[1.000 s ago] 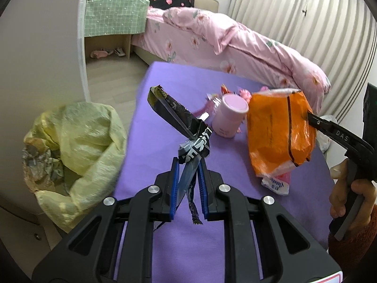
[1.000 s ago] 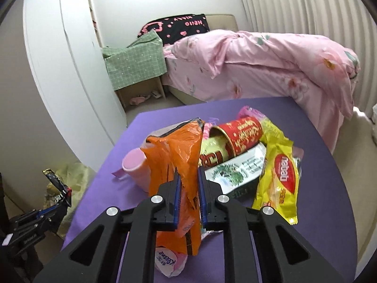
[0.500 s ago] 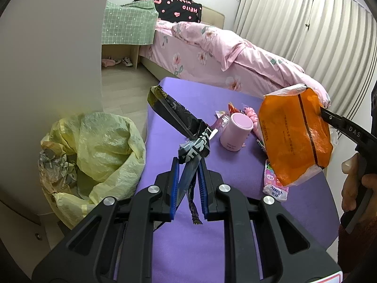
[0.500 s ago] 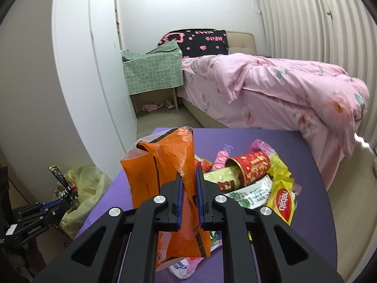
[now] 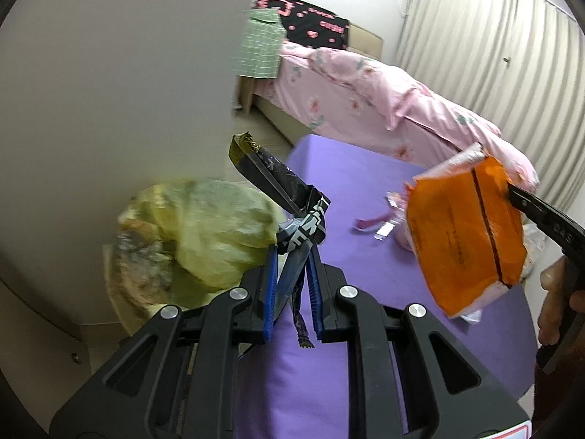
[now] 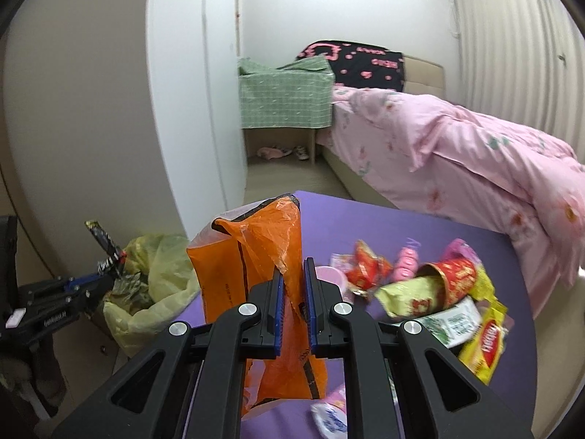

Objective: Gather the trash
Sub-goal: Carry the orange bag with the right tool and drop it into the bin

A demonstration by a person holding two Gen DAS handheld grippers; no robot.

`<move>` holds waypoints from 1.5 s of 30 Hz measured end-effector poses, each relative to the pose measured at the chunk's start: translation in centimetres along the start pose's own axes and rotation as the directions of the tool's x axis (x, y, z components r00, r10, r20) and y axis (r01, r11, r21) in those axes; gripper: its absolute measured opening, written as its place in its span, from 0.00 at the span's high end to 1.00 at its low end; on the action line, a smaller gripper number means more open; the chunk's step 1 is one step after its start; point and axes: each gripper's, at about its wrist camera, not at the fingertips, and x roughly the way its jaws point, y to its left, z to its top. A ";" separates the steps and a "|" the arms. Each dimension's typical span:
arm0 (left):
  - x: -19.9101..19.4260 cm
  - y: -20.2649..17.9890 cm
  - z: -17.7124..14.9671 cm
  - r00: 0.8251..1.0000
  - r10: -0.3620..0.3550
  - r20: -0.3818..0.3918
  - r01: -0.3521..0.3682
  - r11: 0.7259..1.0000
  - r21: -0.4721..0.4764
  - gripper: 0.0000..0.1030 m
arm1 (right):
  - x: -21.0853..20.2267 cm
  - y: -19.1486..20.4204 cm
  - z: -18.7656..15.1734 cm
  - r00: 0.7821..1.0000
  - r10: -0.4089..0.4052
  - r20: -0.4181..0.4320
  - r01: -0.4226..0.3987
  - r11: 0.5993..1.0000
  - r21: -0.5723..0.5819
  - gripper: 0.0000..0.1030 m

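The left gripper (image 5: 290, 272) has its blue-padded jaws nearly closed on a long black foil wrapper (image 5: 272, 183), creased and glossy, with white lettering near the pinch and a gold-printed end sticking up; a thin twisted tail hangs below the pads. It is held in the air at the edge of the purple surface (image 5: 351, 190), beside a crumpled yellow plastic bin bag (image 5: 219, 226) on the floor that holds grey scrunched rubbish.

The right gripper (image 6: 292, 285) has just been closing, and its jaws now pinch a fold of an orange bag (image 6: 248, 256): thin, wrinkled plastic with a dark seam line and a pale open end, boxy in shape, lifted clear of the surface. Behind it on the purple cloth lie a pink cup (image 6: 329, 276), a red and gold tube (image 6: 453, 280), a yellow packet (image 6: 486, 344) and other shiny wrappers in a loose heap.
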 end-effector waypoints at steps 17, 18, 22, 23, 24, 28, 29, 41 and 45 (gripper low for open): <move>9.1 8.6 1.0 0.981 -0.031 -0.192 0.002 0.989 -0.146 0.63 | 8.7 2.2 2.9 0.991 0.071 -0.118 -0.080 0.994 -0.075 0.89; 9.2 8.9 0.9 0.981 -0.043 -0.189 0.013 0.987 -0.160 0.57 | 9.1 2.5 3.3 0.990 0.083 -0.117 -0.092 0.993 -0.075 0.89; 8.0 10.0 0.8 0.984 -0.042 -0.170 0.008 0.981 -0.191 0.55 | 10.3 4.4 4.6 0.983 0.144 -0.114 -0.155 0.984 -0.089 0.89; 7.4 10.4 0.9 0.987 -0.027 -0.157 -0.006 0.980 -0.200 0.55 | 10.7 5.1 4.9 0.980 0.161 -0.113 -0.172 0.981 -0.093 0.89; 6.7 10.8 0.9 0.990 -0.002 -0.144 -0.028 0.978 -0.208 0.55 | 11.1 6.0 5.2 0.978 0.176 -0.114 -0.188 0.977 -0.097 0.89; 3.7 13.4 0.5 0.985 0.147 -0.087 -0.165 0.948 -0.271 0.55 | 13.7 11.5 6.0 0.958 0.267 -0.110 -0.279 0.953 -0.116 0.89; 3.1 13.9 0.3 0.981 0.176 -0.075 -0.190 0.940 -0.282 0.55 | 14.2 13.0 5.9 0.954 0.281 -0.104 -0.293 0.948 -0.127 0.89; 1.0 16.5 -2.3 0.965 0.258 -0.046 -0.258 0.901 -0.349 0.55 | 22.2 21.9 -2.6 0.870 0.277 -0.408 -0.378 0.906 -0.191 0.89; 1.3 16.2 -2.7 0.970 0.236 -0.058 -0.241 0.906 -0.349 0.55 | 22.8 20.7 -3.1 0.854 0.259 -0.451 -0.360 0.920 -0.153 0.89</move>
